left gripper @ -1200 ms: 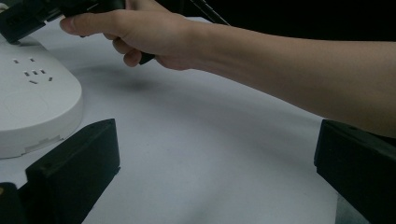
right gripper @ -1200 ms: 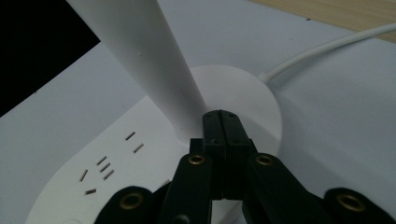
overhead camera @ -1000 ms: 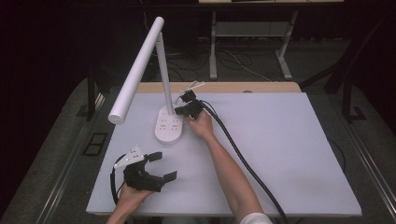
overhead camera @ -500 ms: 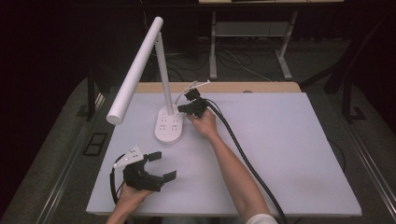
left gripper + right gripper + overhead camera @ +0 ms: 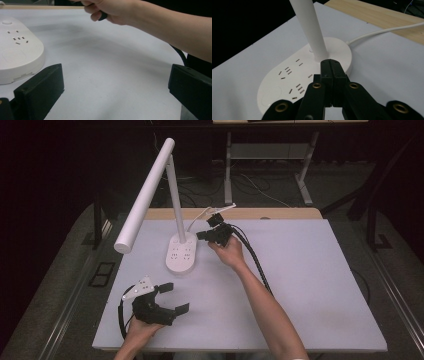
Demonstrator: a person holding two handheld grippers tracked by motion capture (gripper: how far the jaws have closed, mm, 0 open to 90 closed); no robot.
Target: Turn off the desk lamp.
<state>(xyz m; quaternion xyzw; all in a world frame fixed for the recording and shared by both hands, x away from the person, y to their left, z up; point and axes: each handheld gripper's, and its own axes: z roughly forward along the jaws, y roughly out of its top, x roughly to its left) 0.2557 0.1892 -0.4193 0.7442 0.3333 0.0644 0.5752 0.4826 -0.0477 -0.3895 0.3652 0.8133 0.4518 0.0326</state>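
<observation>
One desk lamp, two grippers on a white surface.

The lamp [image 5: 181,254] stands at the far left of the surface [image 5: 310,290]; its one oval base runs near-to-far, its post leans, and its long head points down-left toward the near edge. The right gripper [image 5: 205,235], jaws pressed together and empty, sits just beside the base. The left gripper [image 5: 175,297] rests near the front, jaws spread wide.

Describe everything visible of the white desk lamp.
The desk lamp looks like matte white plastic. Its oval base sits flat on the pale table near the far left and carries several socket slots on top. A slim post rises from the base's rear, topped by a long tubular head slanting down toward the near left. A white cord leaves the base's back. The right gripper, jaws shut, points at the post's foot; contact cannot be told.
</observation>
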